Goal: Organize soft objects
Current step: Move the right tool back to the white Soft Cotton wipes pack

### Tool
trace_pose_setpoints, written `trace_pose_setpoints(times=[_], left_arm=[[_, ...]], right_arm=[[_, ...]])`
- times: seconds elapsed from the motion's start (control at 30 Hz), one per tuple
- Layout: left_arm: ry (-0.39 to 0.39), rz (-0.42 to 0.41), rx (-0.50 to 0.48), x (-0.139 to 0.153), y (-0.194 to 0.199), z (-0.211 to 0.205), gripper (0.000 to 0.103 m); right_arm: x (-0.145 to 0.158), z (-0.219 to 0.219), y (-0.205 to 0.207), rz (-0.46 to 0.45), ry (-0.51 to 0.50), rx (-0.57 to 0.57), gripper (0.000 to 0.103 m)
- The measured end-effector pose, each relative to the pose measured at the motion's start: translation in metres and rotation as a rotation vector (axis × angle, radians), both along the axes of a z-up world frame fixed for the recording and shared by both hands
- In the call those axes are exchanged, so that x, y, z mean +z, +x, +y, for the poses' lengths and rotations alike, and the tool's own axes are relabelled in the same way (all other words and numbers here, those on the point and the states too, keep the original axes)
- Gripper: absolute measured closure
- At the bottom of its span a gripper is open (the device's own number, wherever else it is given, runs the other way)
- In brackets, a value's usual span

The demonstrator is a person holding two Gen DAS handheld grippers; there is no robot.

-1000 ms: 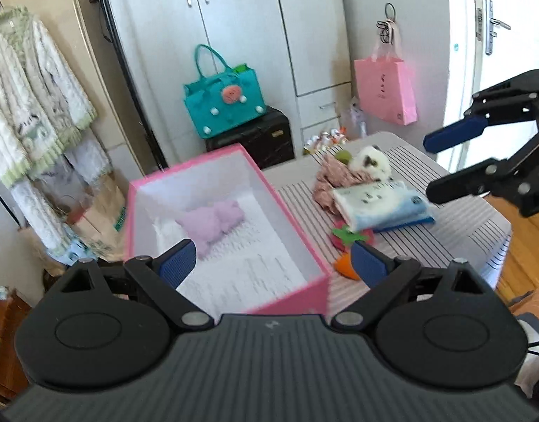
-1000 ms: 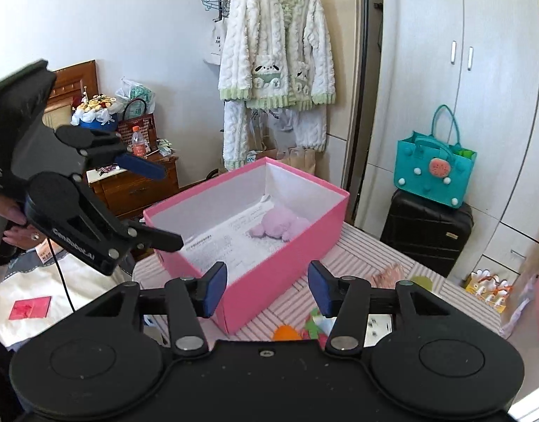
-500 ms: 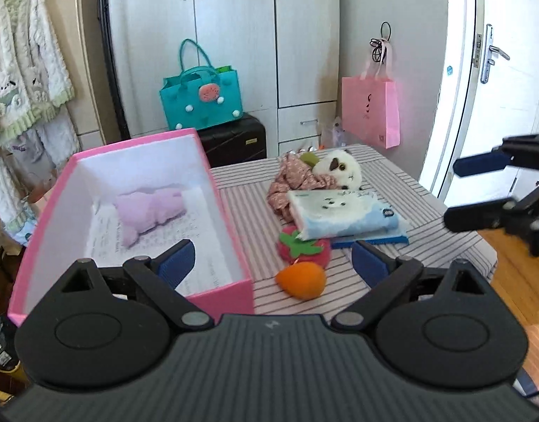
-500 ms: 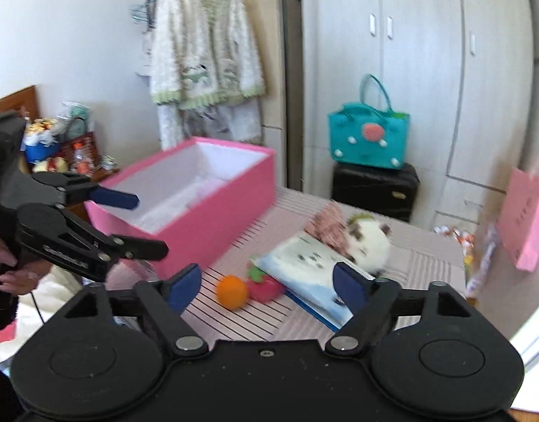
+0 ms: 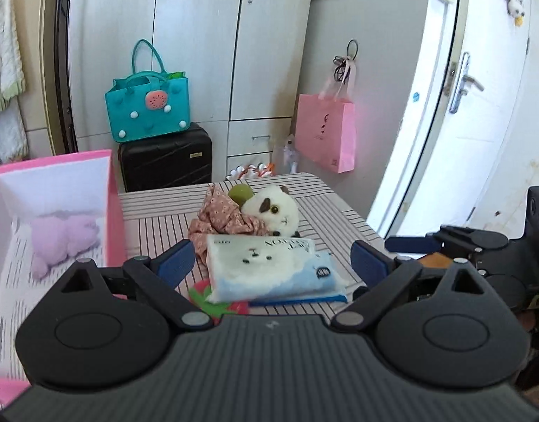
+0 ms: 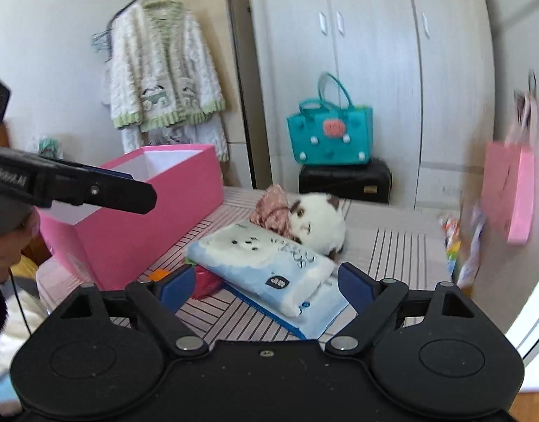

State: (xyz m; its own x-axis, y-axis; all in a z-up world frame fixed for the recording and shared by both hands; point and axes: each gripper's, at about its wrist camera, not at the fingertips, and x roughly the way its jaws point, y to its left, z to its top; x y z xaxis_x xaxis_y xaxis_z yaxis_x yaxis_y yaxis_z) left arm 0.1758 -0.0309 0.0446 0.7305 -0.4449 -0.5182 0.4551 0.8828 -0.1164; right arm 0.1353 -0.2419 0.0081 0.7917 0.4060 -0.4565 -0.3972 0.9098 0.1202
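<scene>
Purple plush [image 5: 63, 237] visible from left wrist only.

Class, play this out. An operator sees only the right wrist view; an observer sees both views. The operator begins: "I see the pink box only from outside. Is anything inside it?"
Observer: Yes, a pale purple plush toy lies on the bottom of the pink box.
Operator: Is anything hidden behind the floral cloth?
Observer: A green ball sits between the floral cloth and the white plush.
Operator: Is the left gripper holding anything?
Observer: No, the left gripper is open and holds nothing.
</scene>
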Motion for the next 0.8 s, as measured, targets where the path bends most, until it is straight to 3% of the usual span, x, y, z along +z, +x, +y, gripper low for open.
trace_pose_setpoints(times=[0.13,0.2,0.33,0.53,0.8], left_arm=[[0.168,-0.042,0.099,-0.014,0.013,-0.024,0.015],[0.195,-0.06,0.097,-0.02,0.016,-0.031,0.016],[0.185,0.001,0.134,-0.028,0.031,-0.033,0.016],[0.114,0.155,0.143,-0.038,0.058,-0.029,0.036],[0.128,0.185,0.176,-0.048,0.072,-0.034,0.043]], right_arm=[[-0.014,-0.01,0.029,0.1,0.155,-0.025,0.013],[-0.029,-0.018,0.05,0.191,0.238,-0.07,0.014],[-0.045,-0.026,0.063,0.267,0.319,-0.077,0.014],[-0.053,-0.03,0.071,0.296,0.361,-0.089,0.014],[-0.058,-0.034,0.086,0.354,0.447,-0.072,0.034]])
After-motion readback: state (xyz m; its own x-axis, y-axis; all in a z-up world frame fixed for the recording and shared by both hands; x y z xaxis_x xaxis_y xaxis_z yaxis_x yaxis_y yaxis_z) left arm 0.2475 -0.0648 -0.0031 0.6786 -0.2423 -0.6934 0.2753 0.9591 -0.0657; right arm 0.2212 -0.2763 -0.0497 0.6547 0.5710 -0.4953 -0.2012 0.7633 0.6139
